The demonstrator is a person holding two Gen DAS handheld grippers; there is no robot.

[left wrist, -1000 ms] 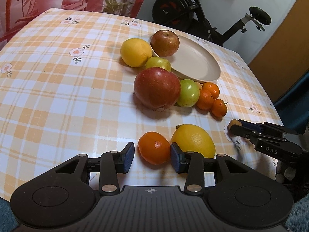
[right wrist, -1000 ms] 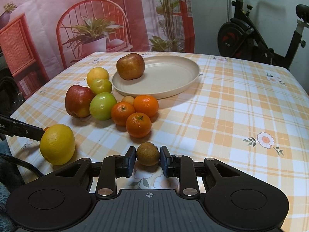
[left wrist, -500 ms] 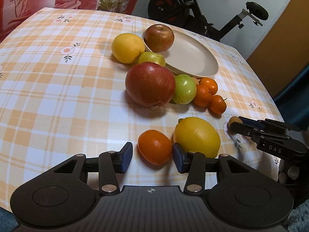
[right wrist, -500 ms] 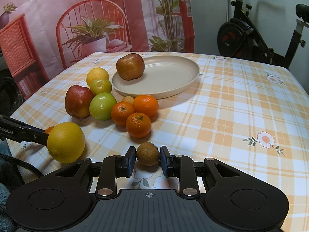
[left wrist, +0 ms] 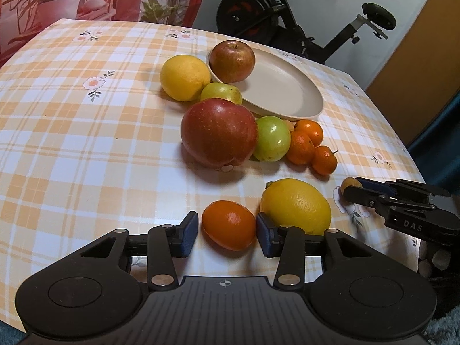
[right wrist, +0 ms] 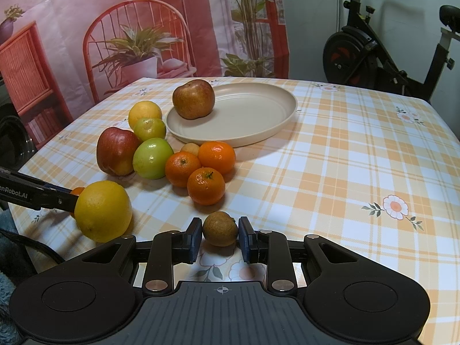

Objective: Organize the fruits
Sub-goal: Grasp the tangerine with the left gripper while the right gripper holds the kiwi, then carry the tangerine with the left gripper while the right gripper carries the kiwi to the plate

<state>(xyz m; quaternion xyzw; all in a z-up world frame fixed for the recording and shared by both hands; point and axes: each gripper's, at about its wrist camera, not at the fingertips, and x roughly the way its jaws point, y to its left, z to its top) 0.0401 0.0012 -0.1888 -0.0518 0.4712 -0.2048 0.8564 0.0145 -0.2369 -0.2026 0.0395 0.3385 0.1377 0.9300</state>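
I am closing the left gripper (left wrist: 227, 234) around a small smooth orange mandarin (left wrist: 229, 225) lying on the checked orange-and-white counter (left wrist: 86, 132); the blue pads are flanking it with slight gaps showing, so it is not clamped yet. A big yellow lemon (left wrist: 296, 205) is sitting just beside the right pad. My right gripper (right wrist: 220, 237) is clenching a small brownish round fruit (right wrist: 220, 228) low over the counter. Beyond, a large red apple (left wrist: 218, 132), green apples and three mandarins are clustering near the beige round plate (right wrist: 258, 120), which is carrying a russet apple (right wrist: 193, 99).
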